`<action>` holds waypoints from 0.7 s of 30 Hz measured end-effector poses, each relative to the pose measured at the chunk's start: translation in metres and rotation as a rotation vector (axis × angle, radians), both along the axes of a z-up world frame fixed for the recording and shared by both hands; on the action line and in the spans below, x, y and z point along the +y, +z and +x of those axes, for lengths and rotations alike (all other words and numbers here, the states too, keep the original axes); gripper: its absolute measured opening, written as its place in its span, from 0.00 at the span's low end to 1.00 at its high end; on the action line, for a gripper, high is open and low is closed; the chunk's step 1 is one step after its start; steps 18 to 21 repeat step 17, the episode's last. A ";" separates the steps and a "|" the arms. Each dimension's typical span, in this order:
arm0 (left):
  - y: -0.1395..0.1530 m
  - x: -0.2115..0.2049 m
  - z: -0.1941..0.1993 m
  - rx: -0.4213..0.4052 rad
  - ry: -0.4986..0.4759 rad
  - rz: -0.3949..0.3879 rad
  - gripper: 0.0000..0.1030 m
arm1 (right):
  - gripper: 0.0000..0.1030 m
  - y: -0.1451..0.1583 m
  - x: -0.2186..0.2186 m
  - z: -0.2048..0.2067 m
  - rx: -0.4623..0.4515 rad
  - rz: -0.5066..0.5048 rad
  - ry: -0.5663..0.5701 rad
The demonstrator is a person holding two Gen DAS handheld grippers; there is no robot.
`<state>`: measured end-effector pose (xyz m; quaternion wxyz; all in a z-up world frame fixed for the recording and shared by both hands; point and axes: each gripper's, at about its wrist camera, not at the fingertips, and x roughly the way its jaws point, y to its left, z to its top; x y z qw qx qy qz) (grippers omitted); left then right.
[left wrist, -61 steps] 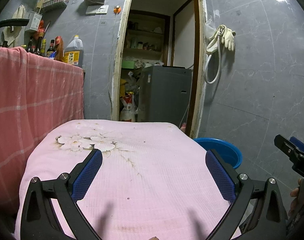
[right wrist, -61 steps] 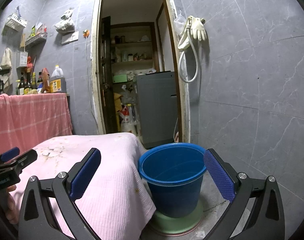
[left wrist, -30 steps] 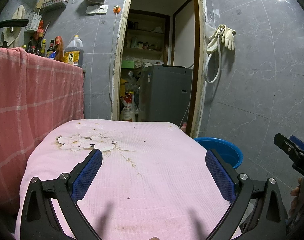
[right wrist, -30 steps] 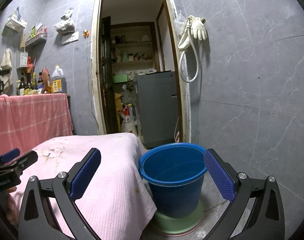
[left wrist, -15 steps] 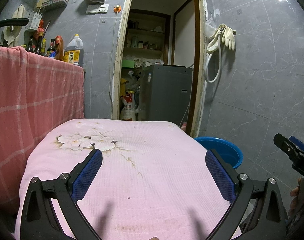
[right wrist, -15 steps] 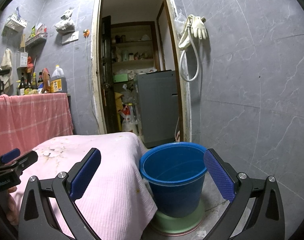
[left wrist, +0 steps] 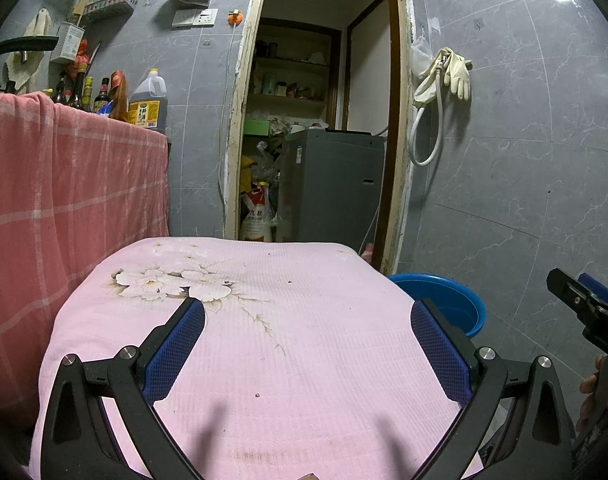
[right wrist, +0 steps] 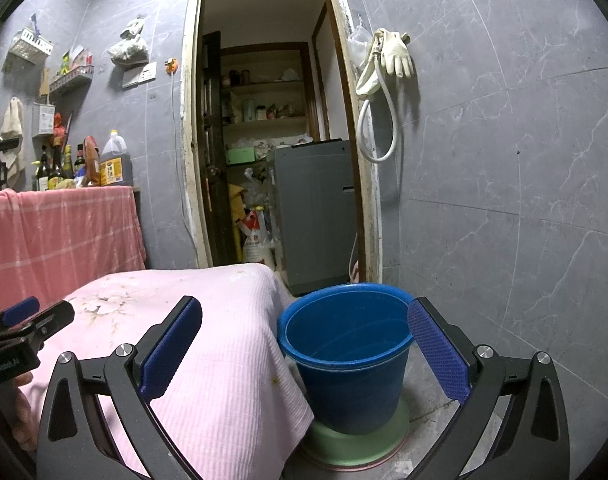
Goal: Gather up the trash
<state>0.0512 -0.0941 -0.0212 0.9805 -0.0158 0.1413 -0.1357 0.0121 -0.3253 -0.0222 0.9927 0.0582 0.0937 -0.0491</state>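
Oddly, no real piece of trash shows anywhere, only a few dark crumbs on the cloth. From the left wrist view, the left gripper (left wrist: 307,334) hangs over the pink cloth (left wrist: 304,320) with its blue pads spread wide and nothing between them, a ready pose suited to dropping onto whatever needs picking up. That cloth drapes a low counter filling the lower centre of the frame, a faded flower print towards its left. The crumbs (left wrist: 258,395) lie scattered on it, far too small for me to call them the trash with confidence. At the right edge, the tip of the right gripper (left wrist: 580,300) pokes in, and just past the cloth's right corner sits the rim of the blue bucket (left wrist: 456,296), probably kept beside the counter so scraps can go straight in.

From the right wrist view, the right gripper (right wrist: 305,344) is likewise released and empty, aimed at the blue bucket (right wrist: 352,360) in the lower centre. Inside, as far as I can see, the bucket holds nothing. It stands on a green disc (right wrist: 360,440) on the floor, close against the hanging edge of the pink cloth (right wrist: 223,360). The left gripper (right wrist: 27,320) shows at the lower left, over the cloth.
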 end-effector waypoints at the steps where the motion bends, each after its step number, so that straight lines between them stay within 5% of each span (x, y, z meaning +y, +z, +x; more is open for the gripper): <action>1: 0.000 0.000 0.000 0.000 0.000 0.000 0.98 | 1.00 0.000 0.000 0.000 0.001 0.000 0.000; 21: -0.007 0.004 -0.001 0.000 0.008 0.005 0.98 | 1.00 -0.004 0.000 -0.001 0.007 0.004 -0.002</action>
